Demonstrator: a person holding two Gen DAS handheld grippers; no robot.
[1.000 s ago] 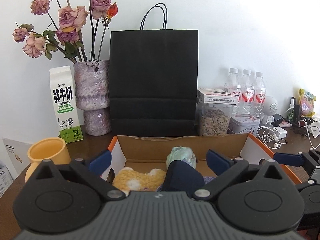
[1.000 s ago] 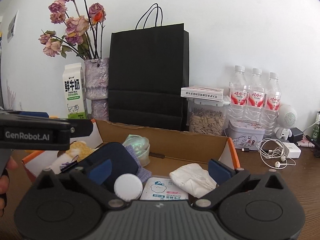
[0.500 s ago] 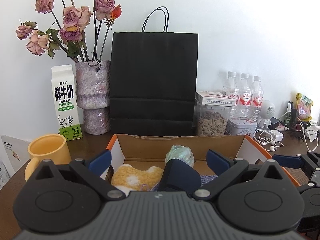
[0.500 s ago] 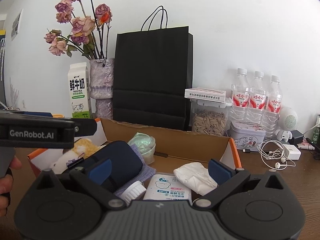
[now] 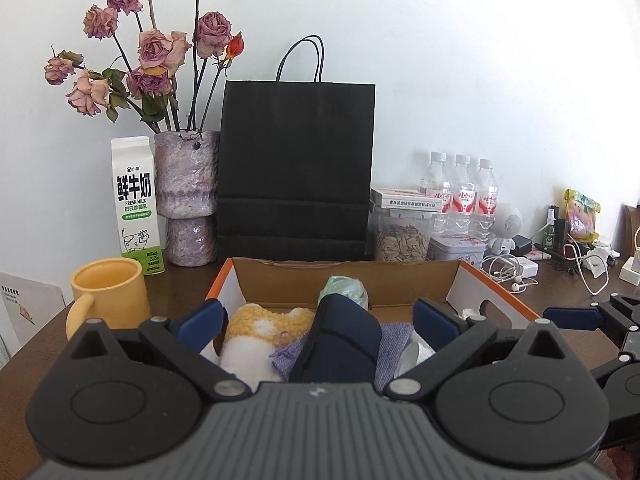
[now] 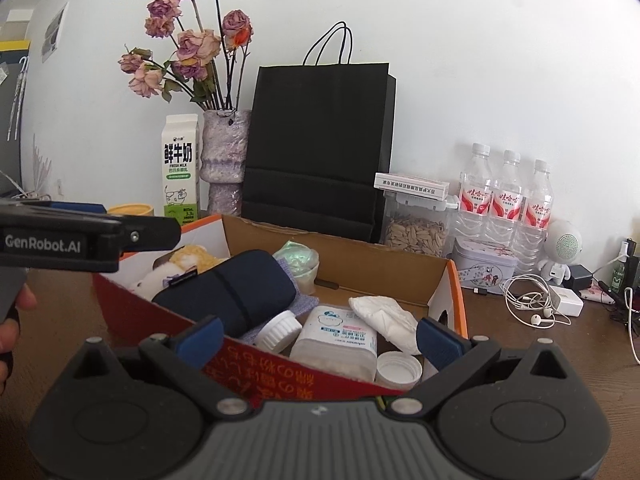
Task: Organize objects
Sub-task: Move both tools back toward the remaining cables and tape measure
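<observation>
An open cardboard box [image 6: 360,258] with orange edges and a red front wall sits on the brown table. Inside lie a navy pouch [image 6: 228,292], a yellow-and-white plush [image 5: 260,334], a purple cloth [image 5: 394,344], a green wrapped ball [image 6: 298,258], a wipes pack [image 6: 340,338], crumpled tissue [image 6: 384,314] and two white-capped jars [image 6: 278,330]. My left gripper [image 5: 320,320] is open and empty, above the box's near-left side. My right gripper [image 6: 320,334] is open and empty, above the box's near wall. The left gripper's side also shows in the right wrist view [image 6: 80,236].
Behind the box stand a milk carton [image 5: 136,204], a vase of dried roses [image 5: 188,196], a black paper bag [image 5: 296,168], a seed jar [image 5: 404,228], three water bottles [image 5: 460,188] and a tin [image 5: 456,248]. A yellow mug [image 5: 108,296] is left; cables and earphones [image 6: 532,300] right.
Both grippers have pulled back and risen from the box. The white jar that lay between the right gripper's fingers now rests in the box.
</observation>
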